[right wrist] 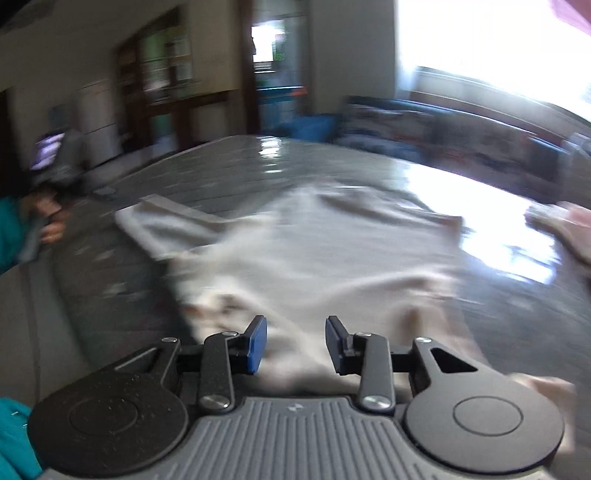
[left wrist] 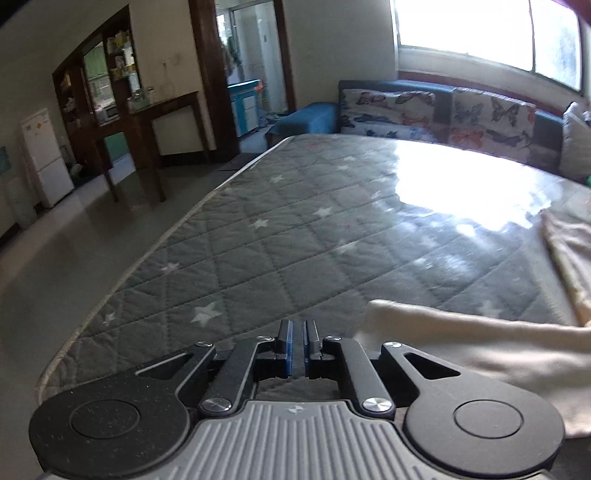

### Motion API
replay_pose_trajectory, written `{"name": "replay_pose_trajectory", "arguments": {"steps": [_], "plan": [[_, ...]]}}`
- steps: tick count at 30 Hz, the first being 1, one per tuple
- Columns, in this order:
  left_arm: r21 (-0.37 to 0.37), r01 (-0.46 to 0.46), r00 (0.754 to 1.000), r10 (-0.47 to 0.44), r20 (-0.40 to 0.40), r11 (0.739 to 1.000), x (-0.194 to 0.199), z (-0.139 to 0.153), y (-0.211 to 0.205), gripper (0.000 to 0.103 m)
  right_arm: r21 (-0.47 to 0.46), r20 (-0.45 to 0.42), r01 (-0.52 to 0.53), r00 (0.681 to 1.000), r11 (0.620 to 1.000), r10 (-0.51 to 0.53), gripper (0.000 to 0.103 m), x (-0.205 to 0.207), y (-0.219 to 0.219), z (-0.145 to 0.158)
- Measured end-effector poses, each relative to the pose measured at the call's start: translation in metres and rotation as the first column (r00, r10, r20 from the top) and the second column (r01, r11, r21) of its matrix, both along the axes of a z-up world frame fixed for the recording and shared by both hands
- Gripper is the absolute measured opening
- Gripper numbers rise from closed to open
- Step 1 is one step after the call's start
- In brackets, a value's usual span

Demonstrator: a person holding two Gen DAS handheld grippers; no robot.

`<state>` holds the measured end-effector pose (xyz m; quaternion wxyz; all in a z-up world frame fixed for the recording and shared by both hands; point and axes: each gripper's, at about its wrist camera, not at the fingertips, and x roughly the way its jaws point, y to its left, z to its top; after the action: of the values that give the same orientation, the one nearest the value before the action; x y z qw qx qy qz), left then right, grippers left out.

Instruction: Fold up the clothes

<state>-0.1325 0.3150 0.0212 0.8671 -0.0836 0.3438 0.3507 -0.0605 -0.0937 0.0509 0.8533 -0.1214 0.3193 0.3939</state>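
Two grippers, both over a grey quilted mattress (left wrist: 280, 236) w/ white star print. Left gripper (left wrist: 298, 347): blue pads (left wrist: 289, 347) nearly together, only a thin slit between, nothing pinched in it; sits at the near edge of the mattress, w/ bare quilt ahead. Cream garment (left wrist: 461, 343) lies just right of it in left wrist view, one sleeve-like flap reaching toward the gripper, apart from the pads. Second pale cloth piece (left wrist: 569, 251) at far right edge of that view.

Right gripper (right wrist: 295, 345): jaws spread wide, nothing between them; cream garment (right wrist: 314, 251) spread on the mattress (right wrist: 110, 266) directly under and ahead of it. Right wrist view is motion-blurred, so can't tell if pads touch the fabric. Garment is rumpled, w/ a sleeve (right wrist: 166, 225) sticking out to the far left and wrinkles across the body. Pinkish cloth (right wrist: 569, 229) at right edge, apart from the garment. Person's hand (right wrist: 51, 221) w/ teal sleeve at left edge, on the other gripper's handle.

Bg: butterfly-print sofa (left wrist: 436, 114) at far side under bright window (left wrist: 480, 29), dark wood table (left wrist: 159, 118) and white fridge (left wrist: 44, 155) far left.
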Motion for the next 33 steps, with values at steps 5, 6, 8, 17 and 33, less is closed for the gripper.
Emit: {"name": "replay_pose_trajectory", "arguments": {"steps": [5,6,8,17,33], "plan": [[-0.024,0.133,0.991,-0.132,0.038,0.991,0.016,0.012,-0.035,0.011,-0.061,-0.01,0.283,0.959,0.957,-0.285,0.034,0.059,-0.065,-0.002],[-0.028,0.165,0.985,-0.164,0.046,0.986,0.02,0.015,-0.043,0.012,-0.073,-0.011,0.319,0.947,0.945,-0.321,0.035,0.068,-0.073,-0.004],[-0.035,0.235,0.97,-0.233,0.062,0.971,0.027,0.019,-0.062,0.015,-0.09,-0.024,0.38,0.923,0.921,-0.383,0.034,0.086,-0.09,-0.011],[-0.097,0.621,0.784,-0.612,0.106,0.778,0.068,0.024,-0.175,0.034,-0.12,-0.118,0.382,0.911,0.916,-0.395,0.011,0.113,-0.112,-0.037],[-0.165,0.904,0.4,-0.916,0.008,0.393,0.096,-0.019,-0.315,0.048,0.065,0.162,0.548,0.819,0.834,-0.55,0.011,0.08,-0.178,0.013]]}}
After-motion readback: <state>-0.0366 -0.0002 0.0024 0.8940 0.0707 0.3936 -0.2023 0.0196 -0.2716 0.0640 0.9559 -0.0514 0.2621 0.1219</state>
